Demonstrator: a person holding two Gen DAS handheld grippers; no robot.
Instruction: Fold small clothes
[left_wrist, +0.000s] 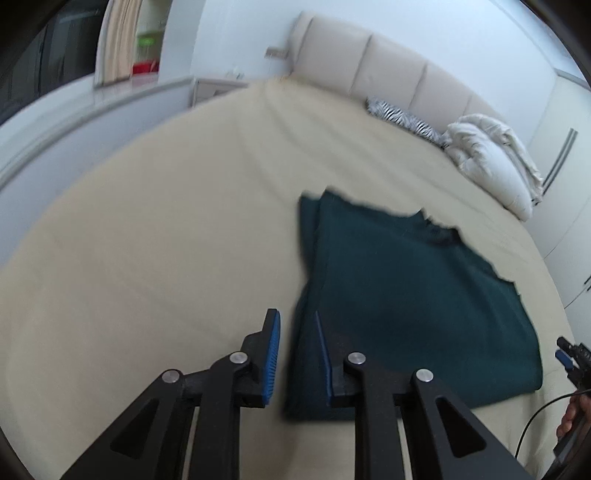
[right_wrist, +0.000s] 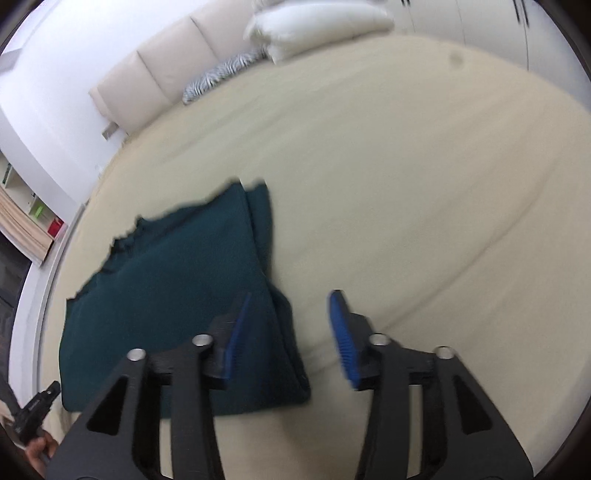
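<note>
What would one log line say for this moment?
dark teal knit garment: partly folded on beige bed | left tool: open | right tool: open

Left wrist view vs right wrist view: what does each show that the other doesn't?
Only the left wrist view: the open left gripper straddling the dark green folded garment's left edge. Only the right wrist view: the open right gripper over its right edge. Both: the garment on the beige bed sheet, zebra-print pillow, white pillows.
</note>
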